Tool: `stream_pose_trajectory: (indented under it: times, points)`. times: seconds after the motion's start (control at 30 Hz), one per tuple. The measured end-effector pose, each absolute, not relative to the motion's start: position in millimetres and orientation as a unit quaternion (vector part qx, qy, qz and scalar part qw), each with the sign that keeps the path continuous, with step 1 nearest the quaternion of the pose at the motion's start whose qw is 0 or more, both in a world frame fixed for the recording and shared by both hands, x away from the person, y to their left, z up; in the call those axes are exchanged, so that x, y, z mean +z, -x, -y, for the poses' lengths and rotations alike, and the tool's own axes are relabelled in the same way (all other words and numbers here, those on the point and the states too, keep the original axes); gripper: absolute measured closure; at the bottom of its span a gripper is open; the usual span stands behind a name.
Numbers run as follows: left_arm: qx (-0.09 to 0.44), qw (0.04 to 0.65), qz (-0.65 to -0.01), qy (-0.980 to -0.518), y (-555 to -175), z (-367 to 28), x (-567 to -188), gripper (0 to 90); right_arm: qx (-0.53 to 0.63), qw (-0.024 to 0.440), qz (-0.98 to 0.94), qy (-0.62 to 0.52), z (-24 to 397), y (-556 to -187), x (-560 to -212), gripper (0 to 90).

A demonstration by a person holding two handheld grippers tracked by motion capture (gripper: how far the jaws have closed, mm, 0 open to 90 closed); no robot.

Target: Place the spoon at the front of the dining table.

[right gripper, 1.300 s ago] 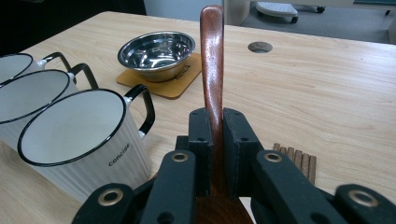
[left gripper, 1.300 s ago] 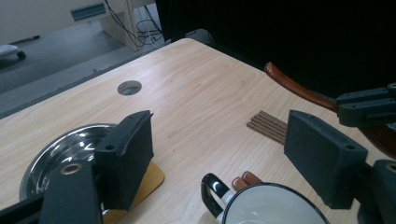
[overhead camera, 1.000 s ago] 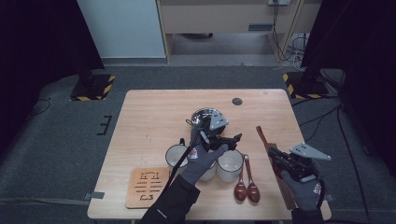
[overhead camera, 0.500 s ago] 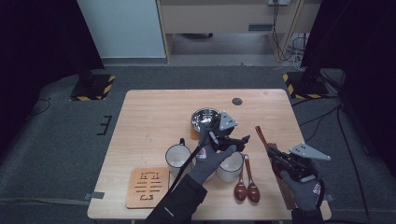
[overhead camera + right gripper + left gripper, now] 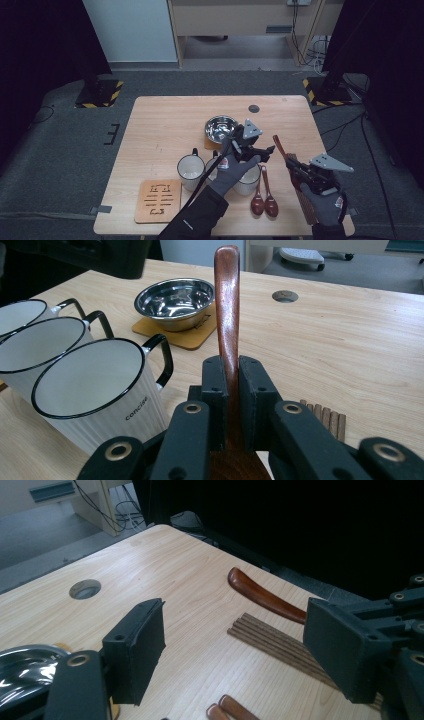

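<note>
Three white mugs (image 5: 190, 169) are standing near the table's (image 5: 160, 125) front edge, a steel bowl (image 5: 220, 127) sitting behind them, a slotted wooden coaster (image 5: 158, 200) lying alongside.

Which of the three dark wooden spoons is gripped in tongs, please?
The long-handled spoon, clamped between the right tongs with its handle pointing away across the table. The other two spoons lie side by side, untouched, beside the mugs.

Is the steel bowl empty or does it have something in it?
Empty. The steel bowl sits upright on its wooden coaster, and the right gripper view shows only bare, shiny metal inside.
</note>
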State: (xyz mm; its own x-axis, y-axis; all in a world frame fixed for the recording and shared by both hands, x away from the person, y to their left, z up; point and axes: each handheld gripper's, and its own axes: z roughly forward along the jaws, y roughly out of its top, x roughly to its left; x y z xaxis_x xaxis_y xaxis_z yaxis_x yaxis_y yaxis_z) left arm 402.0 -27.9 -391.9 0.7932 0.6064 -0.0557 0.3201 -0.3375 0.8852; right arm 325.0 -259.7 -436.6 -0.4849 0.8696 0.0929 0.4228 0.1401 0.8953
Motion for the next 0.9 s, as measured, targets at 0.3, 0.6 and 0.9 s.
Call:
stream_pose_trajectory:
  times: [0.3,0.6,0.9]
  points:
    - [0.134,0.502,-0.284,-0.806,-403,42,-393,24.4,0.479,0.236,-0.719,-0.445,260,-324,-436,82.3]
    - [0.122,0.504,-0.289,-0.805,-409,54,-398,25.2,0.484,0.236,-0.718,-0.441,258,-323,-435,82.3]
    - [0.107,0.505,-0.293,-0.805,-412,58,-401,26.5,0.490,0.233,-0.717,-0.438,258,-323,-435,82.3]
